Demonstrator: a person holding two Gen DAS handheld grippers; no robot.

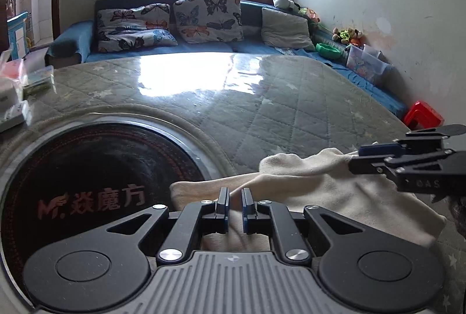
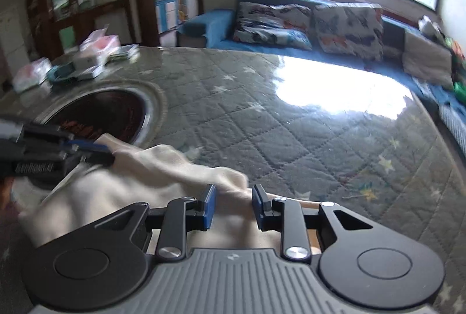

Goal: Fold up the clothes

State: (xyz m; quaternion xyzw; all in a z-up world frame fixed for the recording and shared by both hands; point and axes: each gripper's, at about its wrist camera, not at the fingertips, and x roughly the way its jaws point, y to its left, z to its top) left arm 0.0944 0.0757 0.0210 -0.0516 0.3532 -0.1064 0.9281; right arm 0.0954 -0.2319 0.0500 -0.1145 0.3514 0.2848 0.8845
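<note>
A cream cloth (image 1: 320, 191) is stretched between both grippers just above a table (image 1: 276, 110) covered in grey quilting under glossy plastic. In the left wrist view my left gripper (image 1: 235, 200) is shut, with a fold of the cloth pinched in the narrow gap. My right gripper (image 1: 354, 158) comes in from the right edge and clamps another corner. In the right wrist view the cloth (image 2: 116, 197) bunches up between the blue pads of the right gripper (image 2: 233, 203). The left gripper (image 2: 109, 152) holds its end at the left.
A round black hotplate (image 1: 96, 177) with red lettering is set into the table, close left of the cloth. Boxes and packets (image 2: 87, 57) lie at the table's far left. A blue sofa with butterfly cushions (image 1: 204, 14) runs behind, and a red stool (image 1: 422, 116) stands at the right.
</note>
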